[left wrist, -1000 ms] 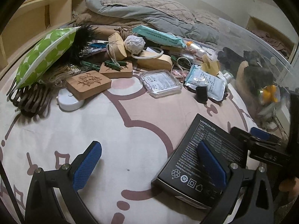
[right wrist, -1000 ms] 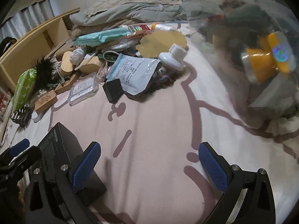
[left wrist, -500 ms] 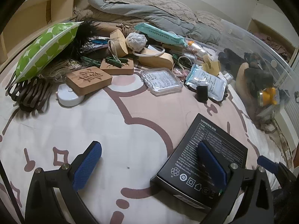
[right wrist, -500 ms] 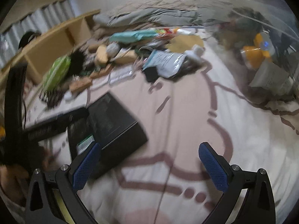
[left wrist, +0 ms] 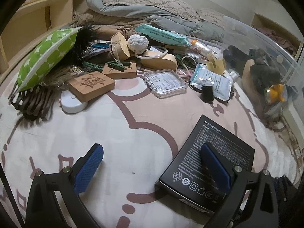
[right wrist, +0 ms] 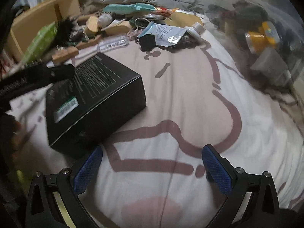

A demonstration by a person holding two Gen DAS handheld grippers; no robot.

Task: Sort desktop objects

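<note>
A black UGREEN box (left wrist: 209, 163) lies flat on the patterned blanket (left wrist: 114, 125). My left gripper (left wrist: 152, 169) is open; its right finger sits over the box's near part, its left finger is over bare blanket. In the right wrist view the same box (right wrist: 95, 98) lies ahead to the left. My right gripper (right wrist: 152, 171) is open and empty over the blanket, just right of the box's near corner. The left gripper's black body (right wrist: 34, 77) shows at the box's far left.
A pile of objects lies at the back: a green dotted pouch (left wrist: 45, 57), wooden blocks (left wrist: 91, 85), a clear plastic case (left wrist: 165, 83), a foil pouch (left wrist: 210, 79), a small black cube (left wrist: 208, 93). A clear storage bin (left wrist: 266, 66) holding items stands at the right.
My right gripper has drawn back and swung left, so the black box has come into its view just ahead. My left gripper has barely moved.
</note>
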